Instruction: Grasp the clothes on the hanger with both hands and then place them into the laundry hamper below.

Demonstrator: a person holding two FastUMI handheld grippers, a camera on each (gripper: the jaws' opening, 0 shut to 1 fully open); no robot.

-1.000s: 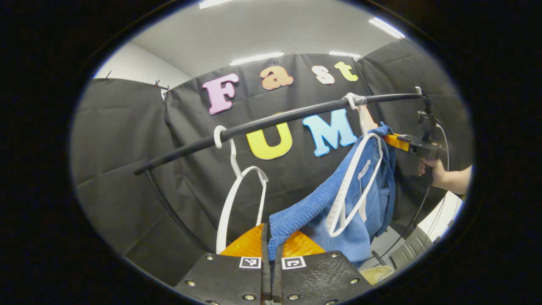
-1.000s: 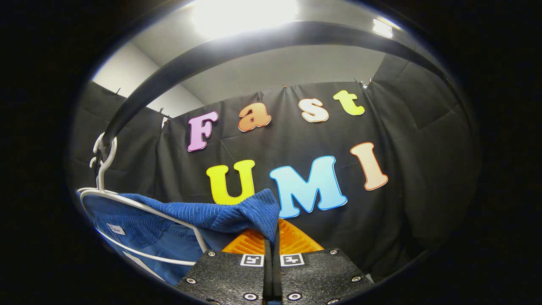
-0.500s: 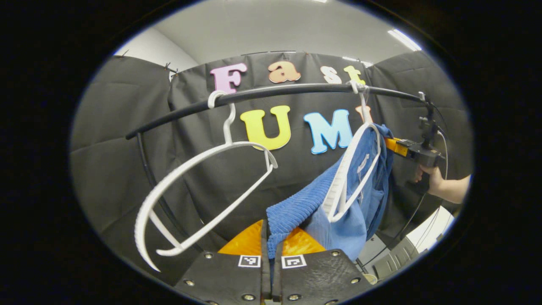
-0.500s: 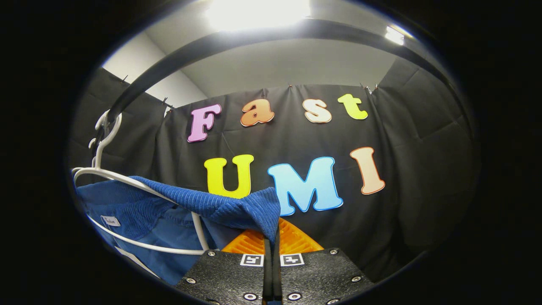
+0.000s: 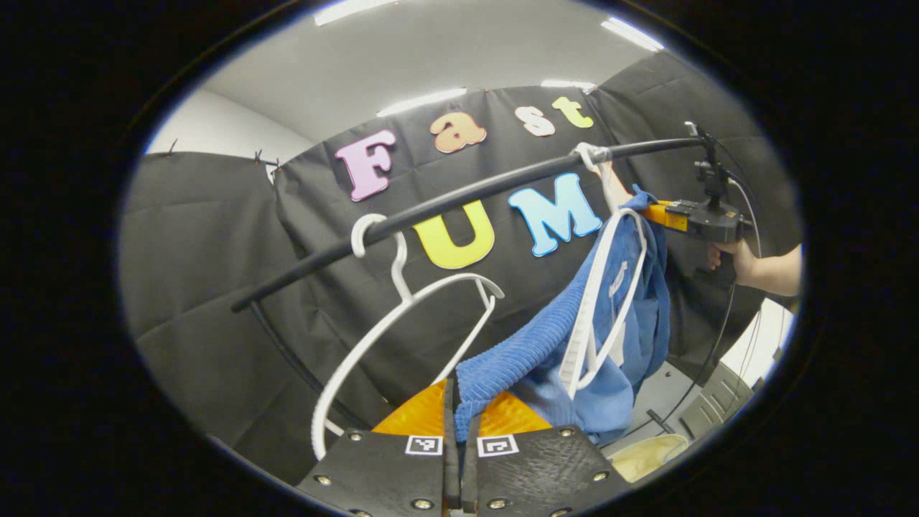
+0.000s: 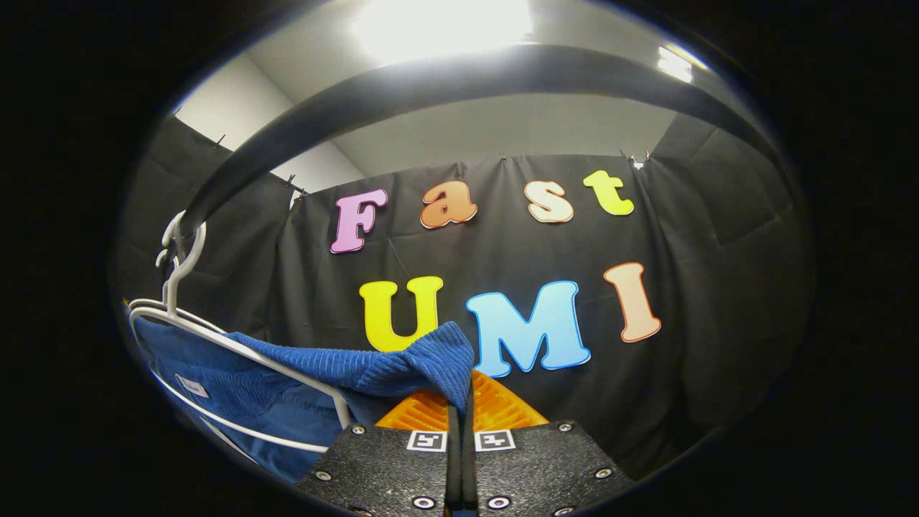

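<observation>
A blue garment (image 5: 617, 337) with a ribbed band hangs on a white hanger (image 5: 599, 301) from the black rail (image 5: 459, 197). My left gripper (image 5: 459, 424) is shut on a corner of its ribbed band, which stretches up to the hanger. Farther off, at the garment's far side, a hand holds my right gripper (image 5: 657, 213) against the cloth. In the right gripper view, my right gripper (image 6: 459, 413) is shut on another ribbed corner of the blue garment (image 6: 359, 366), with the white hanger (image 6: 237, 352) at lower left under the rail (image 6: 445, 79).
An empty white hanger (image 5: 402, 323) swings on the rail to the left of the garment. A pale hamper rim (image 5: 650, 456) shows low at the right, below the clothes. A cable (image 5: 718, 337) trails down from the far gripper.
My left gripper's view has tilted back down, so the rail slants again. The empty hanger has swung from a wide tilt to a narrower one. Both grips on the garment hold.
</observation>
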